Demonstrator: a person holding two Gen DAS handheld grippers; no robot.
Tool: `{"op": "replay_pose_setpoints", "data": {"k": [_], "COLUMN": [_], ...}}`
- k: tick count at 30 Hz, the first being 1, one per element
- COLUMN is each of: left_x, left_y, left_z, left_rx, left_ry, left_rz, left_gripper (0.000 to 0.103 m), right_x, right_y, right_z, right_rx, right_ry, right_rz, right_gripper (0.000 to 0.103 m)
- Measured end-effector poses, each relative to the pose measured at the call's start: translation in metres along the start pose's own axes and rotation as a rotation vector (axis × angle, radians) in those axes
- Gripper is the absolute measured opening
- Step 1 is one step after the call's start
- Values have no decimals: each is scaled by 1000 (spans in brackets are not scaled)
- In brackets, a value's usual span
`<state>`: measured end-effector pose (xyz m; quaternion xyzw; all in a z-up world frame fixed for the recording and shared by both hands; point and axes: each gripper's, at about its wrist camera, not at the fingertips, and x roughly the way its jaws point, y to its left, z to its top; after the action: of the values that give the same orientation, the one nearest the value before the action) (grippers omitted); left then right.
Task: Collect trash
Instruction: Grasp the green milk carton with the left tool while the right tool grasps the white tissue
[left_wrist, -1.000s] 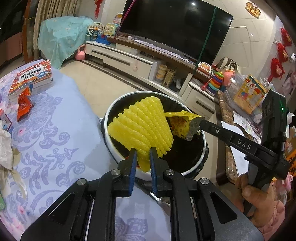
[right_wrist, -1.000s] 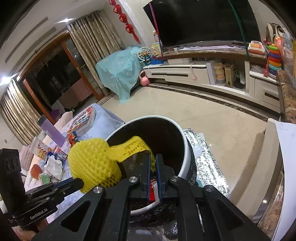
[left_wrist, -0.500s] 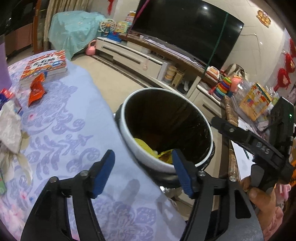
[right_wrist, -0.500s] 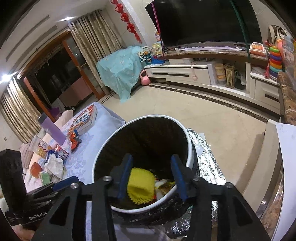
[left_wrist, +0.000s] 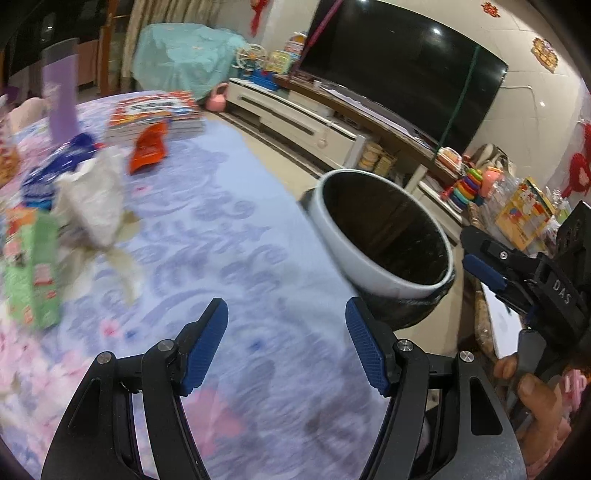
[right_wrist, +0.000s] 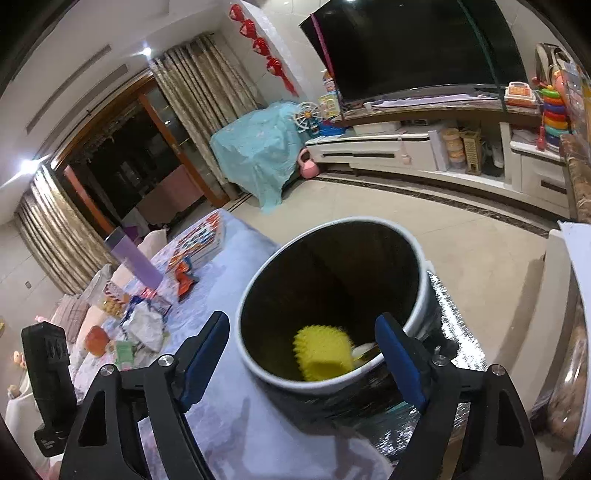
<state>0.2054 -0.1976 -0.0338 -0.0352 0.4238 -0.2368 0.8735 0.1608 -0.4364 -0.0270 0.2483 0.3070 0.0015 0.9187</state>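
Left wrist view: left gripper (left_wrist: 286, 347) spread wide, empty, over the lilac patterned tablecloth (left_wrist: 207, 236). White round bin with black liner (left_wrist: 384, 236) right of centre. Crumpled white paper (left_wrist: 94, 195) and red snack wrapper (left_wrist: 149, 149) upper left.

Right wrist view: right gripper (right_wrist: 303, 363) wide, empty, framing the bin (right_wrist: 332, 384); yellow foam fruit net (right_wrist: 321, 352) lies inside, lower centre.

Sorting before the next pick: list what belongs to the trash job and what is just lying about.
Job: white round trash bin with black liner; yellow foam fruit net inside it; crumpled white paper wad; orange snack wrapper; green carton.

Lying about: stack of picture books; purple bottle.
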Motion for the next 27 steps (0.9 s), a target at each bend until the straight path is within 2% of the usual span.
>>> {"op": "replay_pose_setpoints", "data": {"k": [4,14,23,27], "left_x": [-15,-50,-66,-68], "left_y": [25,87,128,139], "left_z": [-13,-47,-56,-58], "left_rx": [-40,-160,-212,-232], "left_ry": [-18,-41,-63,-64], "left_rz": [36,125,206,218], "left_gripper": [68,68,68,69], "right_x": [4,32,53,62], "right_y": [15,62,104,116], "right_z": [-12,-42,-66,-69], "right_rx": [-10,-60,-116,-130], "right_ry": [13,101,169,186], "right_rz": [26,104,170,187], "right_gripper": [88,89,89,89]}}
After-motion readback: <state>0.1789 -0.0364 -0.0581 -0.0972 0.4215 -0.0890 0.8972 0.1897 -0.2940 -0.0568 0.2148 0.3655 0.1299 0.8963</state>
